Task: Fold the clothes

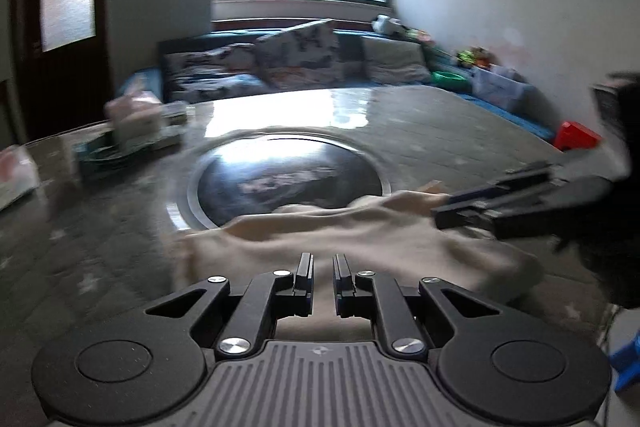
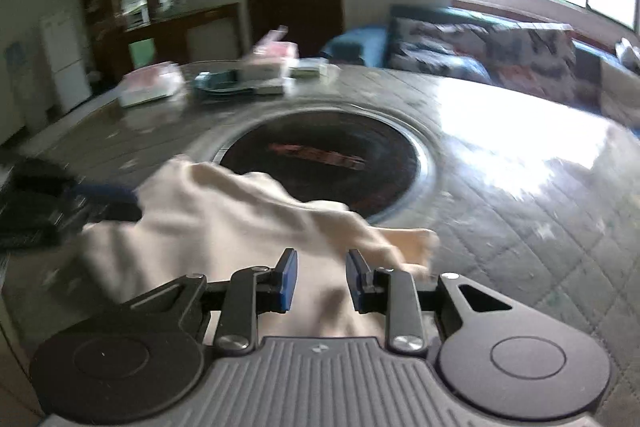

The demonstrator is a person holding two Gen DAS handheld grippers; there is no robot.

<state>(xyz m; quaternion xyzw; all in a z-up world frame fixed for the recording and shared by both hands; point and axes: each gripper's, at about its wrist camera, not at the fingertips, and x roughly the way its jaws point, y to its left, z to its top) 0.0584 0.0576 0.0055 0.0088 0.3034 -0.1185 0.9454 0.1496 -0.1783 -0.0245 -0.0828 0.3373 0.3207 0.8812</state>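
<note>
A: In the left wrist view, where did the garment [image 1: 360,239] lie?

B: In the lower middle of the frame, a cream cloth rumpled on the bench [image 1: 460,131], its far edge lapping over the dark round inset [image 1: 288,179] in the bench top. The left gripper [image 1: 323,277] hung over its near edge with the fingers parted only by a narrow gap and nothing seen between them. The right gripper [image 1: 472,211] came in from the right of the frame, its tips at the cloth's right end; blur hid whether it had any cloth pinched.

A: And the right wrist view?

B: There the garment [image 2: 224,219] filled the lower left and middle, heaped in soft ridges, with a corner trailing to the right of the fingers. The right gripper [image 2: 318,281] stood moderately open above the cloth, holding nothing that could be seen. The left gripper [image 2: 100,203] showed at the left edge, against the cloth's side.

A: How would it have handled?

B: By its looks, light, limp and thin: it would sag and bunch rather than hold a line, and could slide on the glossy bench. It was not fragile. A corner or hem edge looked the best hold, one for each gripper, so the cloth could be drawn taut. Whether it lay part-folded or merely crumpled, the blur did not settle.
</note>
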